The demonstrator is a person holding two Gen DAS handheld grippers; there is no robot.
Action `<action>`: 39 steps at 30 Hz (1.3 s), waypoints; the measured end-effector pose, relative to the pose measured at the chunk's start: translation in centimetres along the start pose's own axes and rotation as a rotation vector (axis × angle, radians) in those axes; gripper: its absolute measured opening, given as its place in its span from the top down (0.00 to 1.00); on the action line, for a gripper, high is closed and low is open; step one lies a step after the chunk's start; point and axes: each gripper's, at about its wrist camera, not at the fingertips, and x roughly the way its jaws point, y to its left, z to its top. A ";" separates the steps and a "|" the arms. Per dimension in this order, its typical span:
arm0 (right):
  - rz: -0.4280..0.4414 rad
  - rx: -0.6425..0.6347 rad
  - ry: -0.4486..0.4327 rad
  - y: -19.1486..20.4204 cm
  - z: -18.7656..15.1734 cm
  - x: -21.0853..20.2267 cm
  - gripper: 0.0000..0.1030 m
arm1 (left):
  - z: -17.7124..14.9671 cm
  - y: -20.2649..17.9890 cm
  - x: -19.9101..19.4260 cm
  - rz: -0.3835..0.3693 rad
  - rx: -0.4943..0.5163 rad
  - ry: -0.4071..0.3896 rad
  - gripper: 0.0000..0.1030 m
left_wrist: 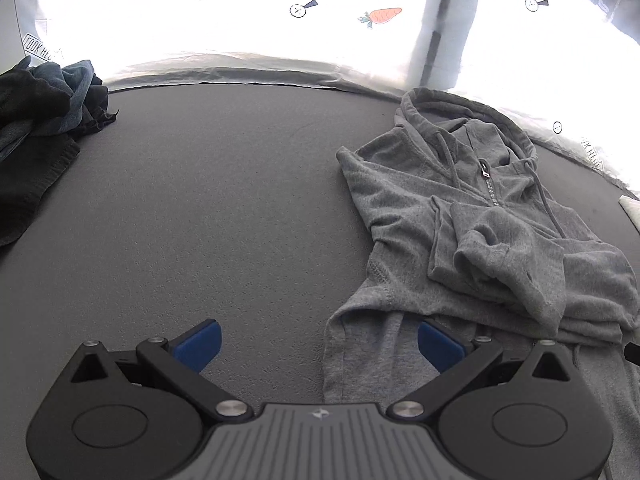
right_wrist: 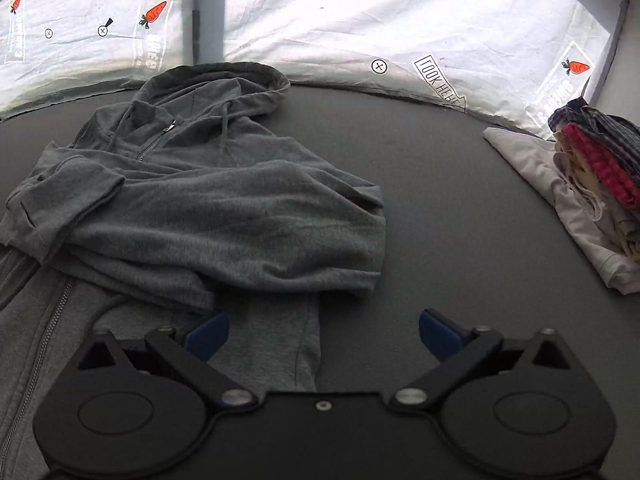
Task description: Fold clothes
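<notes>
Grey zip hoodie [left_wrist: 472, 216] lies front-up on the dark grey table [left_wrist: 220, 200], hood toward the white printed backdrop [left_wrist: 248, 20], both sleeves folded across the chest, zipper partly closed. Left gripper [left_wrist: 318, 342] has its jaws spread wide with nothing between them, hovering at the hoodie's lower left hem; right gripper [right_wrist: 324, 334] is likewise spread and empty, over the lower right hem. Crumpled dark clothes pile [left_wrist: 44, 96] sits at the table's far left, stack of folded clothes [right_wrist: 592, 184] at far right, both well apart from the hoodie.
</notes>
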 end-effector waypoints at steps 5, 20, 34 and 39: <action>-0.056 0.116 0.015 -2.1 -0.4 1.6 0.00 | -0.1 -1.6 -0.2 -0.027 0.084 -0.012 0.00; -0.017 0.194 -0.109 -2.8 -2.5 2.2 0.00 | -1.8 -11.0 0.3 0.000 0.786 -0.202 0.47; -0.015 0.196 -0.114 -2.7 -2.6 2.2 0.00 | -3.3 -14.5 1.7 0.049 1.173 -0.339 0.54; -0.014 0.196 -0.114 -2.7 -2.6 2.2 0.00 | -2.3 -14.4 1.4 0.037 1.083 -0.352 0.90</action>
